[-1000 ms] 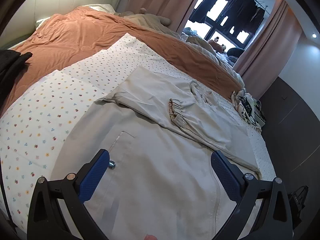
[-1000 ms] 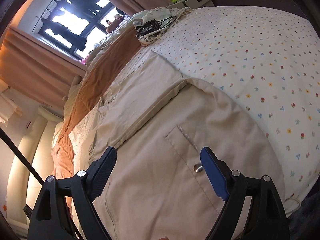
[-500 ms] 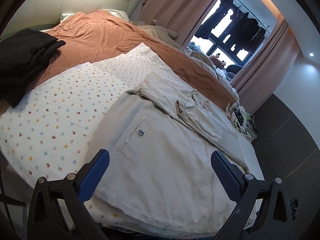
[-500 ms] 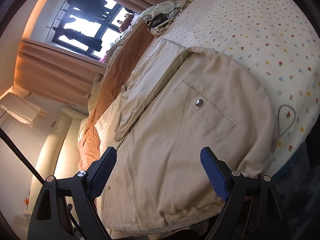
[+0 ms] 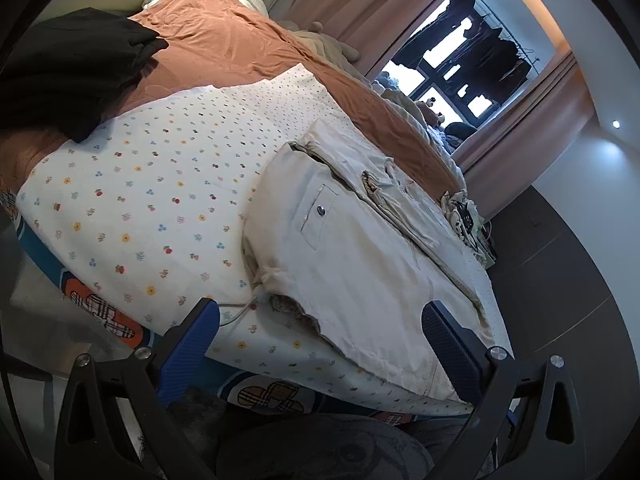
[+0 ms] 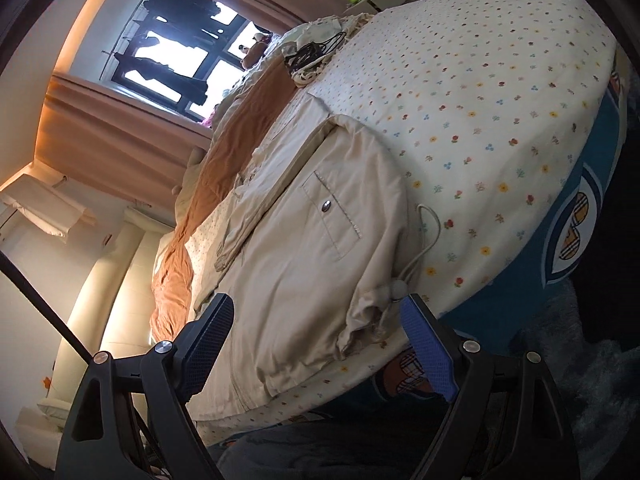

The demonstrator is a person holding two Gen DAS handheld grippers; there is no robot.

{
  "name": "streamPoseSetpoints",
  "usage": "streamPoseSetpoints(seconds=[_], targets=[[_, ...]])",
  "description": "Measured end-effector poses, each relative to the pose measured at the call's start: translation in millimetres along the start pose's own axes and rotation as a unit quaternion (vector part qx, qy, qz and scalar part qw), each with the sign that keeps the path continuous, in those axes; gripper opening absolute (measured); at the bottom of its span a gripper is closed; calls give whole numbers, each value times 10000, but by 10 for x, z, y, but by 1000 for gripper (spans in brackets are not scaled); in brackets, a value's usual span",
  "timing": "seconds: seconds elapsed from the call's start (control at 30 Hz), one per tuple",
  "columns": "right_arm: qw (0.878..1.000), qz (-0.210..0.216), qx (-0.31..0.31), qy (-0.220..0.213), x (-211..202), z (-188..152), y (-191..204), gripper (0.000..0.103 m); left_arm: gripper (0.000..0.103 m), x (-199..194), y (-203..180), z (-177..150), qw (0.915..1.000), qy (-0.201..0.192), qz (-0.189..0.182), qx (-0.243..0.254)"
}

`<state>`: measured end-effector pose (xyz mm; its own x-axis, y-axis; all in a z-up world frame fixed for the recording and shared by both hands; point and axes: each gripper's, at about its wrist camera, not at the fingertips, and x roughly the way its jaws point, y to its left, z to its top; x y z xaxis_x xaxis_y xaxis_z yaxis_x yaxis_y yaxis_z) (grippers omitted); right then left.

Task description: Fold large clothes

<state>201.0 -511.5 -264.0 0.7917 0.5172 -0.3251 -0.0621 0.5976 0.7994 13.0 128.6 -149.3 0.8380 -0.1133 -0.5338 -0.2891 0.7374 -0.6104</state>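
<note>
Only left wrist view shows black garment (image 5: 72,64) beyond jacket (image 5: 360,264)

A plain beige cotton jacket (image 5: 360,264) is seen on a white bedsheet (image 5: 152,200) dotted with small multicoloured flowers; a rust-orange quilt (image 5: 240,48) is plain.

A big cream cloth jacket (image 5: 360,264) (image 6: 296,264) lies flat near the bed's edge, sleeves folded across it.

1. Bright daylight comes in through the window (image 5: 452,76), so the glass looks white and the clothes hanging there look black.
2. Both pictures are sharp.
3. The edges bend round, with dark corners.
</note>
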Motion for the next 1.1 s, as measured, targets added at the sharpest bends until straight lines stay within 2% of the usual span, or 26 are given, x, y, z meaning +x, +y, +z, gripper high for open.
streamPoseSetpoints(seconds=[0.07, 0.1, 0.23, 0.3, 0.37, 0.47, 0.67, 0.77, 0.87, 1.1], targets=[[10000, -42, -7, 61, -37, -4, -76, 85, 103, -62, 90, -5, 10000, -22, 7, -27], [9996, -271, 88, 66, -52, -7, -126, 85, 103, -84, 133, -4, 10000, -16, 13, -41], [9993, -231, 237, 160, 18, -62, -273, 85, 103, -109, 275, -25, 10000, 53, 46, -14], [9989, -169, 382, 213, 99, -117, -323, 79, 103, -94, 326, -43, 9999, 112, 34, -24], [9983, 39, 501, 283, 200, -170, -374, 78, 103, -77, 382, -54, 9998, 171, -9, -119], [9970, 305, 573, 433, 361, -271, -373, 70, 103, -57, 425, -64, 9996, 202, -12, -193], [9957, 380, 669, 522, 584, -364, -381, 68, 103, -42, 451, -59, 9994, 240, 52, -258], [9945, 618, 715, 451, 625, -375, -398, 58, 103, 13, 424, -46, 9991, 260, 33, -342], [9932, 804, 772, 324, 590, -351, -430, 53, 103, 99, 369, -42, 9987, 318, -4, -386], [9843, 1545, 857, -58, 395, -258, -457, 53, 103, 267, 239, -51, 9986, 453, -30, -280]])
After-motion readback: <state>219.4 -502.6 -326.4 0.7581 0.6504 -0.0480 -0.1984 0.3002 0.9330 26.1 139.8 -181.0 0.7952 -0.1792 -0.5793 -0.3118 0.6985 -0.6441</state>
